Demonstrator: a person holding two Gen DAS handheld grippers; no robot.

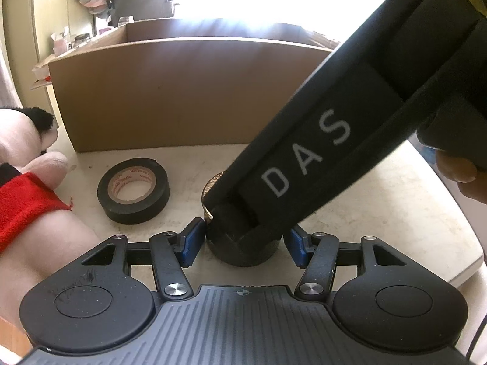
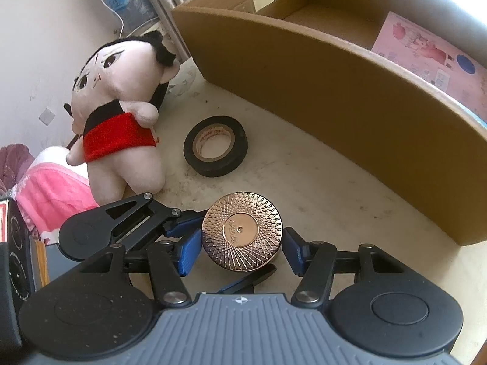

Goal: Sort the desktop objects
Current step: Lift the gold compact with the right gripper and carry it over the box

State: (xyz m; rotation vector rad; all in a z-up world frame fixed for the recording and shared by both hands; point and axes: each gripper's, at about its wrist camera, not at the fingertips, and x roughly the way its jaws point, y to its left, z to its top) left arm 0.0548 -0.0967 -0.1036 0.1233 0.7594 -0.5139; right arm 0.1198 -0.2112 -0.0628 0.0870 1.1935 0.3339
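Jar (image 2: 243, 237), round, dark-walled, wears an engraved coppery lid.

**Colours on the desk**

The jar (image 2: 242, 232) has a rose-gold lid with a fine criss-cross pattern and a black body. The tape roll (image 2: 215, 149) is black with a pale core printed in red. The doll (image 2: 117, 106) is pale pink, black-haired, in a red wrap. The box (image 2: 334, 97) is plain brown; the gripper pads (image 2: 190, 251) are blue.
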